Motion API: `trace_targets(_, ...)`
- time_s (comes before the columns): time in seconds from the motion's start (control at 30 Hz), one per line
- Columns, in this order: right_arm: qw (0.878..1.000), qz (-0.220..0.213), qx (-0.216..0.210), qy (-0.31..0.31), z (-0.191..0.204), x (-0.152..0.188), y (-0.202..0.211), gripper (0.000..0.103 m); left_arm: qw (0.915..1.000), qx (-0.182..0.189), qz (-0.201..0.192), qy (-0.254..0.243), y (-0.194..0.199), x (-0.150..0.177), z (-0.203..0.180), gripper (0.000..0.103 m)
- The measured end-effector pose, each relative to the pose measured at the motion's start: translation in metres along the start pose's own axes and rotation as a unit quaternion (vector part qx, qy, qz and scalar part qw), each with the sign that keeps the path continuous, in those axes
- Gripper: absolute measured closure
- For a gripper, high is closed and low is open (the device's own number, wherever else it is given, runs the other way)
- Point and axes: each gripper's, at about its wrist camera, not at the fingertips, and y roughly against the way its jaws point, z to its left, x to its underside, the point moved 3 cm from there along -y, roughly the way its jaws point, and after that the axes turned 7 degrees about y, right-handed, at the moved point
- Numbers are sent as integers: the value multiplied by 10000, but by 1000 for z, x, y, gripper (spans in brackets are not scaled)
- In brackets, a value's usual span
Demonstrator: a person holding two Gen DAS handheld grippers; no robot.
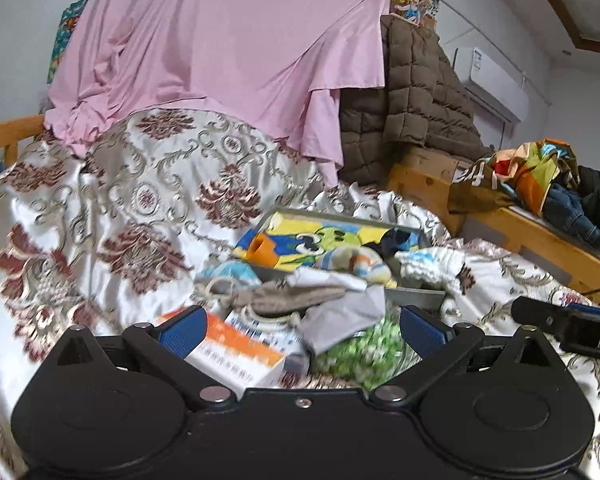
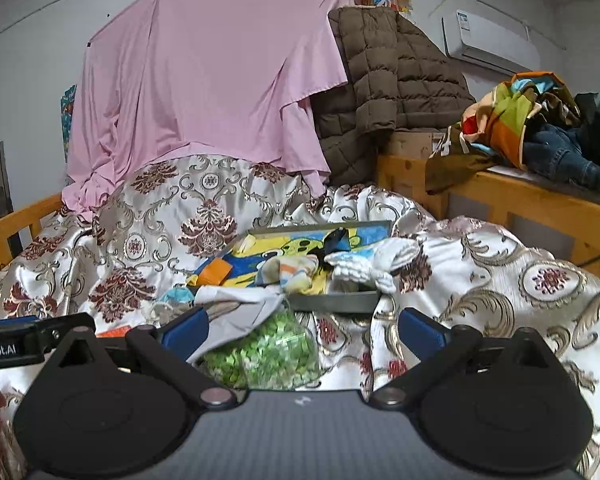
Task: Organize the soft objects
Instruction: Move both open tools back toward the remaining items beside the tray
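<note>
A grey tray point(image 1: 416, 298) point(image 2: 336, 302) lies on the bed and holds a cartoon cloth point(image 1: 320, 232) point(image 2: 288, 246), a striped sock point(image 1: 356, 262) point(image 2: 296, 268) and a white-blue knit piece point(image 1: 428, 266) point(image 2: 364, 266). In front of it lie a grey cloth point(image 1: 340, 316) point(image 2: 240, 312), a beige knit item point(image 1: 284, 298), a green-speckled bag point(image 1: 364, 352) point(image 2: 268, 352) and an orange-white box point(image 1: 236, 350). My left gripper point(image 1: 300, 330) is open above the box and grey cloth. My right gripper point(image 2: 304, 330) is open above the green bag.
A patterned satin bedspread point(image 1: 100, 220) point(image 2: 500, 280) covers the bed. A pink sheet point(image 1: 220, 48) point(image 2: 204, 80) hangs behind. A brown quilted jacket point(image 1: 412, 92) point(image 2: 380, 80) and a clothes pile point(image 1: 540, 176) point(image 2: 532, 120) sit on the wooden frame point(image 1: 540, 236) point(image 2: 520, 204) at right.
</note>
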Motion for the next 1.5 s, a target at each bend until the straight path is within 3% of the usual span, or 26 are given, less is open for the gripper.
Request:
trace_targets(0.6, 9990, 326, -133, 272, 16, 36, 6, 0, 9981, -437, 334, -292, 13, 41, 9, 1)
trace_targets(1.17, 9963, 564, -355, 536, 29, 55, -9, 0, 9957, -729, 569, -69, 8, 46, 14, 1)
trace_targets(1.5, 9960, 595, -512, 424, 31, 58, -26, 0, 9954, -834, 424, 185, 2, 38, 20, 1)
